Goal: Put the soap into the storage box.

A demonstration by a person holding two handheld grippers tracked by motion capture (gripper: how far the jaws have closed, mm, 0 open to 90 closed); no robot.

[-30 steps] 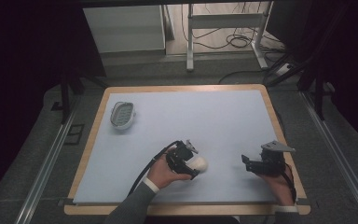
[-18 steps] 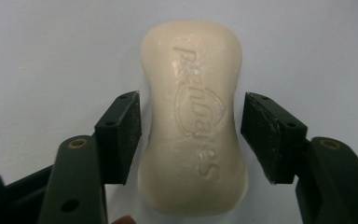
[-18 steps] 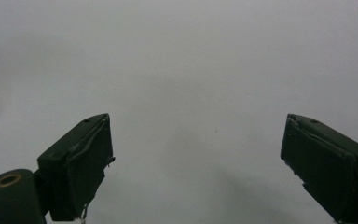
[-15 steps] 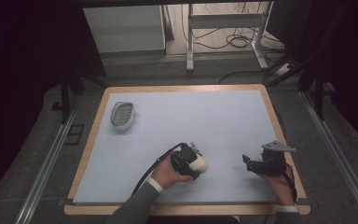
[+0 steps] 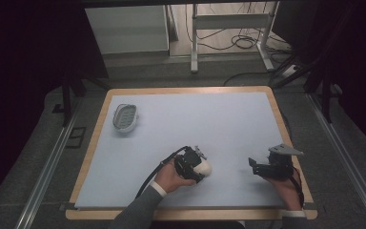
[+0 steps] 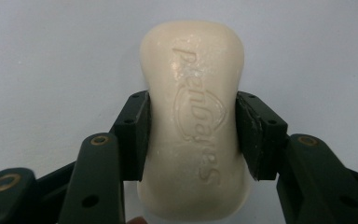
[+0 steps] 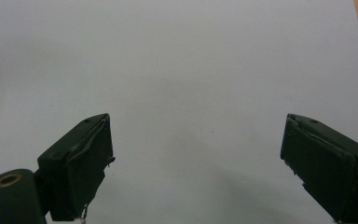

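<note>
Left gripper view: the left hand-held gripper (image 6: 192, 135) has just been closing, and its two pads now press on the long sides of a cream soap bar (image 6: 193, 116), which lies lengthwise between the jaws with its embossed lettering facing up. In the high view the soap (image 5: 205, 168) sits low on the pale blue tabletop (image 5: 195, 124), near the front edge and a little left of centre, in the grip of the left hand-held gripper (image 5: 198, 164). The right hand-held gripper (image 5: 251, 164) rests off to the right, well apart from the soap; the right gripper view shows its jaws spread wide with nothing between them.

The step in hand looks like the grasp itself, just completed. A white soap dish (image 5: 125, 117) stands near the far left corner, well apart from the soap, and seems the likely destination. The next move would call for a straight lift without loosening, since soap can slip, then a carry across to the dish and a low release.
</note>
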